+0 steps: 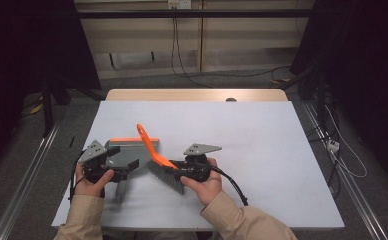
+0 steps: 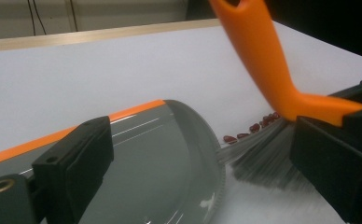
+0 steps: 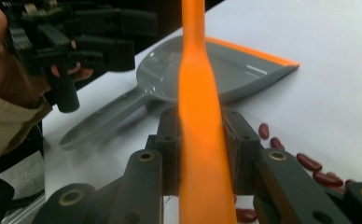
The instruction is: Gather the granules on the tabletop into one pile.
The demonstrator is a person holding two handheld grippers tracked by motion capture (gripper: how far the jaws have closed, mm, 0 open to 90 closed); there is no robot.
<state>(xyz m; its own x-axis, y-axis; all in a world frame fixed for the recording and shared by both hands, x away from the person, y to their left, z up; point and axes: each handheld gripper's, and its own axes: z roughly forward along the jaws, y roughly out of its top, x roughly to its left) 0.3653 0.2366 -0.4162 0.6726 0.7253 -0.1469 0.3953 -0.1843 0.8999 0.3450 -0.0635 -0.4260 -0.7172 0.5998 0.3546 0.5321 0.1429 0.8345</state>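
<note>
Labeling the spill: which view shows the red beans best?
Right gripper view: the beans lie sharp and separate on the table beside the brush. The left gripper view shows a small blurred row at the bristles. In the high view they are too small to tell.

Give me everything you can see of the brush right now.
The brush has a bright orange plastic handle, bent where it meets the head, and grey bristles. The right claw is shut on the handle near the head, pads on both sides. The handle tip rises up and away over the white table; the bristles splay on the table beside the grey dustpan, with red beans lying at them.
</note>
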